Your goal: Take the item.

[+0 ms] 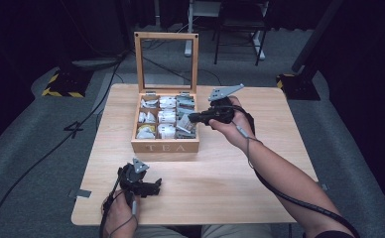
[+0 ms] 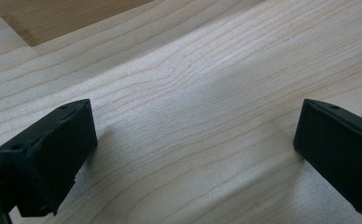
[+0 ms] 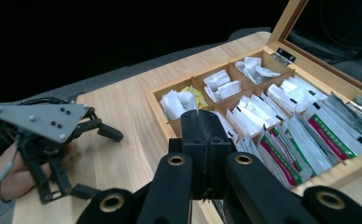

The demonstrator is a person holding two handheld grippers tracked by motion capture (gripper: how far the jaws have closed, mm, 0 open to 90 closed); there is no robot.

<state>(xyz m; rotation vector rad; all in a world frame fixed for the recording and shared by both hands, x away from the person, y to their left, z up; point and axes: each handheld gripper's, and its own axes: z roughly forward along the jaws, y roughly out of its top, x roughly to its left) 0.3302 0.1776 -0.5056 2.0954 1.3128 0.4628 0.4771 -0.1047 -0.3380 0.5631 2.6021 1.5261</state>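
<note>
The right tool [image 1: 192,118] has its jaws pressed fully together, and nothing can be made out between the pads in the right gripper view. It hangs over the right-hand column of the tea box [image 1: 165,146], its tips pointing across the compartments. Directly beyond those tips lie the sachets [image 3: 305,140], standing on edge in tight rows; the near row carries red and green bands, the rows behind are white, and a yellow packet [image 3: 195,95] sits in a compartment on the far side. The box lid [image 1: 166,62] stands upright and open behind the compartments.

The left tool [image 1: 153,187] rests low on the surface [image 1: 220,183] near the person's edge, well apart from the box, with its jaws spread wide and only bare wood between them.

My reading is that the step in hand is picking a sachet from the box, and that the right tool has none yet. The next move would call for opening the jaws, lowering them over the top edge of a single sachet, and closing without dragging its neighbours up.
</note>
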